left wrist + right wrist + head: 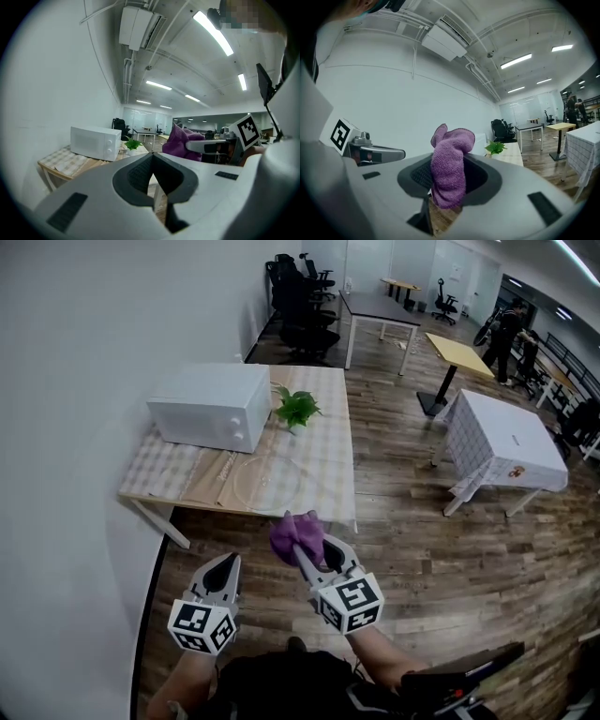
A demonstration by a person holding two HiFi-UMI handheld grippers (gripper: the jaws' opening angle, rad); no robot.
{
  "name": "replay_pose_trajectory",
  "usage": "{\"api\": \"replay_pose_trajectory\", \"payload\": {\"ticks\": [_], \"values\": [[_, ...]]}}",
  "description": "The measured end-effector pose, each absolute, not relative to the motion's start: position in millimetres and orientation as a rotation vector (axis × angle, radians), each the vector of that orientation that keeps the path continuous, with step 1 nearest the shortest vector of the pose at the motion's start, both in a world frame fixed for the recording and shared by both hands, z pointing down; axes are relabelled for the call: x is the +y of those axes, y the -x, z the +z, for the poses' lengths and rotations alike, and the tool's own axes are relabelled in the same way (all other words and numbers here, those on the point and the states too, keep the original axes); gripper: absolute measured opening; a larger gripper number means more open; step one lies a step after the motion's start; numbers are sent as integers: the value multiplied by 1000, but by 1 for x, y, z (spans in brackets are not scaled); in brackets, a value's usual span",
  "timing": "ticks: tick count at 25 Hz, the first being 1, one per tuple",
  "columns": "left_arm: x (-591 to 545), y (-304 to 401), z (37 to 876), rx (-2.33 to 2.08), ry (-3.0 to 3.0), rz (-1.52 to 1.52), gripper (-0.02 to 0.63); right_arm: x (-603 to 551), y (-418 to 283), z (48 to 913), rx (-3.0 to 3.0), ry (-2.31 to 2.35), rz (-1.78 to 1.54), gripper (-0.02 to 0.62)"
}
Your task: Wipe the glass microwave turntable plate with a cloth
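1. The bench (323, 427) stands against the wall under a checked cover, its front edge facing the person.
2. A white microwave (211, 407) sits at the bench's rear left, door side facing right.
3. There's the glass turntable plate (267, 482): a clear round disc, lying flat on the bench between the microwave and the front edge. It is hard to pick out against the cover, and being round it has no long axis to call.
4. The right gripper (309, 554) is held in the air just short of the bench's front edge. Its jaws are clamped on a purple cloth (296, 534).
5. The left gripper (228, 563) is beside it on the left and a touch lower. Its jaws are pressed together with nothing between them.
6. In the right gripper view the cloth (450, 171) is a fuzzy, bunched wad. Its long axis runs along the jaws, with a rounded tuft sticking out past the tips toward the bench and a tail hanging below.
7. A small green plant (296, 409) stands just right of the microwave.
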State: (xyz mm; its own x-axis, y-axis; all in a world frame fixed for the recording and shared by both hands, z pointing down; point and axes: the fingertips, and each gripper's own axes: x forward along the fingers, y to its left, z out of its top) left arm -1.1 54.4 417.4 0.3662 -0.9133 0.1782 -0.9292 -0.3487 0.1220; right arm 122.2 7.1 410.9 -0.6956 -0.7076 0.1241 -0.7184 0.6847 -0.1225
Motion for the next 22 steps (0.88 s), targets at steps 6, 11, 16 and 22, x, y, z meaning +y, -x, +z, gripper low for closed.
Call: {"api": "replay_pose_trajectory", "payload": {"ticks": [6, 11, 16, 22], "values": [[41, -4, 420, -1663, -2406, 143, 3, -6, -125, 412, -2836, -1155, 233, 144], [23, -1, 421, -1643, -2409, 127, 3, -23, -120, 412, -2828, -1166, 224, 144], [2, 9, 416, -1631, -2445, 116, 3, -44, -111, 413, -2793, -1215, 234, 144], [-27, 32, 413, -1600, -2465, 86, 2, -67, -88, 410, -2769, -1246, 223, 144]]}}
